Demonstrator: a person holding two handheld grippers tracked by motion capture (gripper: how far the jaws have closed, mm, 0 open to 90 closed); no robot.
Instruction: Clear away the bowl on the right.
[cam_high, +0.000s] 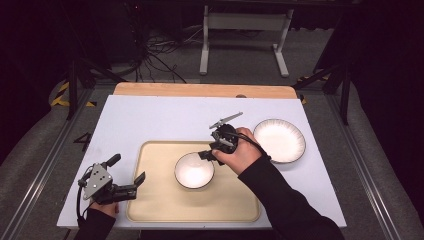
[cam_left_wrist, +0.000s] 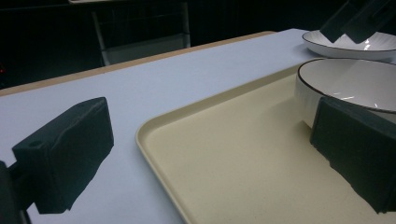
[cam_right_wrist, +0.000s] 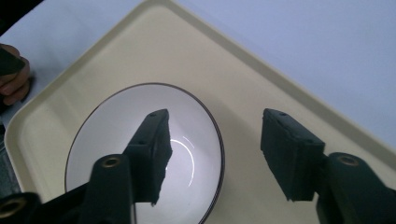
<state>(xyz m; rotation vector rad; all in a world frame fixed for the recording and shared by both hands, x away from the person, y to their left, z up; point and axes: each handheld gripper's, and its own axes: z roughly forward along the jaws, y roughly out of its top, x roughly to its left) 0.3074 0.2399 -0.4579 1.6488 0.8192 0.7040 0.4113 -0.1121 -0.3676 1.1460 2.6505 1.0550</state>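
A white bowl (cam_high: 194, 171) with a dark rim stands on the beige tray (cam_high: 155, 200). My right gripper (cam_high: 209, 147) hangs over the bowl's right rim, held in a hand. In the right gripper view the right gripper (cam_right_wrist: 219, 156) is open. One jaw is above the bowl (cam_right_wrist: 107, 135)'s inside, the other outside it over the tray (cam_right_wrist: 154, 51), and neither pad touches the rim. My left gripper (cam_high: 128, 168) rests open at the tray's left edge. In the left gripper view the left gripper (cam_left_wrist: 210, 158) straddles the tray (cam_left_wrist: 233, 140) corner, with the bowl (cam_left_wrist: 350, 81) beyond its right jaw.
A white plate (cam_high: 279, 140) with a dark rim lies on the white table (cam_high: 150, 120), right of the tray. A wooden strip (cam_high: 200, 90) runs along the table's far edge. Beyond it are a floor with cables and a metal stand.
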